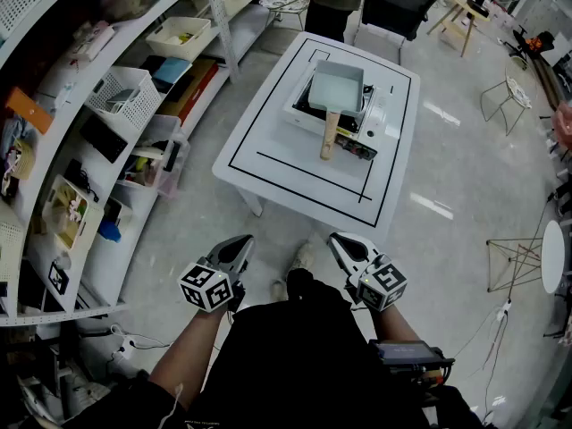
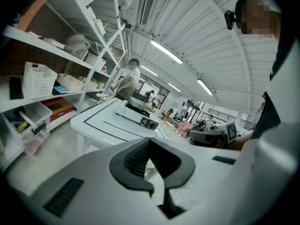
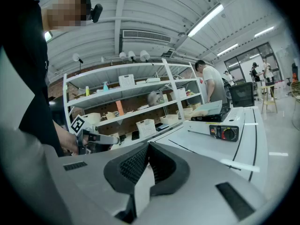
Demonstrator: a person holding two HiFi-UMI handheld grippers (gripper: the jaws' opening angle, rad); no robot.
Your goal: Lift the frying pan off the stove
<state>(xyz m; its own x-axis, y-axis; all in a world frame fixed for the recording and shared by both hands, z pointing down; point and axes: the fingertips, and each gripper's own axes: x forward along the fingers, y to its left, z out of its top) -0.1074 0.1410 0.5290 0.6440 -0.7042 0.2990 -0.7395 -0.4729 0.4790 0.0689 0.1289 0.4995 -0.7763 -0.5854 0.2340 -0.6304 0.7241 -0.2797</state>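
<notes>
Both the left gripper (image 1: 241,242) and the right gripper (image 1: 340,239) are clenched and empty. Well ahead of them, the frying pan (image 1: 337,88) sits on the stove (image 1: 380,114), whose red knob (image 3: 228,133) reads clearly only in the right gripper view.

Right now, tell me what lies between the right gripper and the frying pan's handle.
Head view: from the right gripper, bare floor, then the white table's near edge and lined top up to the frying pan handle. Nothing else.

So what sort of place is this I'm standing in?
Most likely a lab or workshop set up for recording tasks, not a home kitchen: a portable stove with a frying pan sits on a white table marked with black lines, near open shelving full of bins.
</notes>
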